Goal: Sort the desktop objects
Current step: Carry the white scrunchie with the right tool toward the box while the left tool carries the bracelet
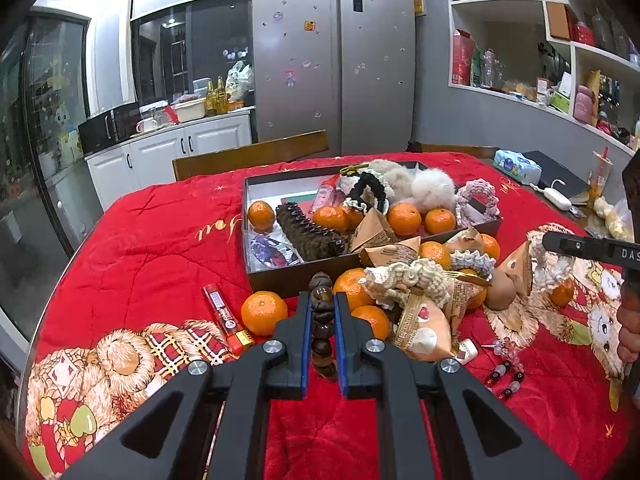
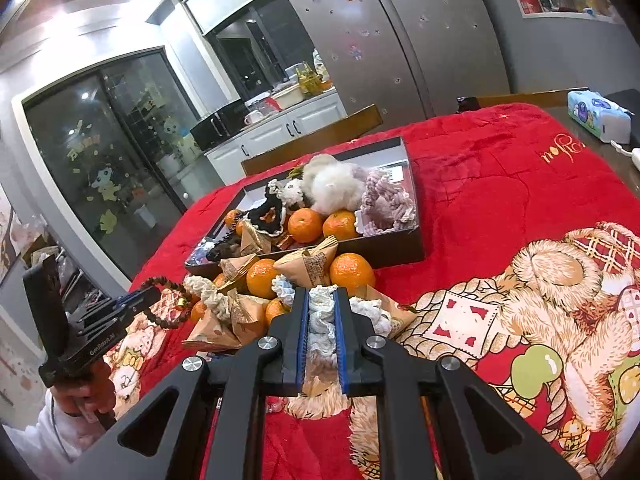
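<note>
My left gripper (image 1: 322, 300) is shut on a brown bead bracelet (image 1: 323, 328) and holds it above the red cloth, in front of the dark box (image 1: 304, 270). The bracelet also shows in the right wrist view (image 2: 168, 300), hanging from the left gripper (image 2: 150, 294). My right gripper (image 2: 322, 296) is shut on a white-blue crocheted scrunchie (image 2: 322, 320), beside the pile of oranges (image 2: 352, 272) and paper-wrapped packets (image 2: 308, 264). The box (image 2: 400, 248) holds oranges, scrunchies, fluffy pom-poms and a dark hair clip (image 1: 308, 232).
A red stick packet (image 1: 224, 314) and a loose orange (image 1: 264, 312) lie left of the pile. Small vials and a pink trinket (image 1: 506, 364) lie at the right. A tissue pack (image 1: 516, 166), a notebook and a cup stand at the far right edge. Chairs stand behind the table.
</note>
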The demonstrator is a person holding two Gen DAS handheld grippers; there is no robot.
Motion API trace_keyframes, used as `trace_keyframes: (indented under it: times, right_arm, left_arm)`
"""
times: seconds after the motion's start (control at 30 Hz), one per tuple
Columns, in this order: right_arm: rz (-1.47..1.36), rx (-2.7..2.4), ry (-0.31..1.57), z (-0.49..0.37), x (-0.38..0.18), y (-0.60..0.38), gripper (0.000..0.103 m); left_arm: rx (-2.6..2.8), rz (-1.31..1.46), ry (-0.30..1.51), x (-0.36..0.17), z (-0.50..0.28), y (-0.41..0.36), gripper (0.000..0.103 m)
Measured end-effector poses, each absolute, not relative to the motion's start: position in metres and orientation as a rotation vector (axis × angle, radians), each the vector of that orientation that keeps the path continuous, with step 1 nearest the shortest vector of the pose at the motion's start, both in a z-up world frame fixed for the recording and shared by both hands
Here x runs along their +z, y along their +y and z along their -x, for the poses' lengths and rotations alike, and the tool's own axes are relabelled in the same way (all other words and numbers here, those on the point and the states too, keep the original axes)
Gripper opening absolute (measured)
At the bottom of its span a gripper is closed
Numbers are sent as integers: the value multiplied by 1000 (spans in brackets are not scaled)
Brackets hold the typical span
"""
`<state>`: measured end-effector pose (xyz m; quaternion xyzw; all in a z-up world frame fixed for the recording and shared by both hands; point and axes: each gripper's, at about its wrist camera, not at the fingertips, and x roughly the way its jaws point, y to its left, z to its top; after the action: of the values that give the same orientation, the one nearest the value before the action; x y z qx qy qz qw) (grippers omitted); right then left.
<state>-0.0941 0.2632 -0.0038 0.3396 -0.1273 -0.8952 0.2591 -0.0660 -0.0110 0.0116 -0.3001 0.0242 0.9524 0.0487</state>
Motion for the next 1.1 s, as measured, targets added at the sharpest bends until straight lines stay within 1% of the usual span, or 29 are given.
trace_keyframes:
  times: [0.27, 0.47, 0.67, 1.1]
  right_arm:
    - [-884, -2446, -312, 93, 8, 260, 13]
    - [-853, -2450, -213, 92, 20, 235, 13]
    - [-866, -2417, -156, 95, 27, 213, 13]
    - [-871, -2364, -148, 120, 49, 186, 13]
  left_arm:
    - [2887, 897, 70, 21, 65, -5, 11]
    - [2856, 861, 60, 35, 62, 3, 11]
    - [2830, 841, 45, 49, 63, 8, 11]
    - [2795, 874, 6, 61, 109, 19, 11]
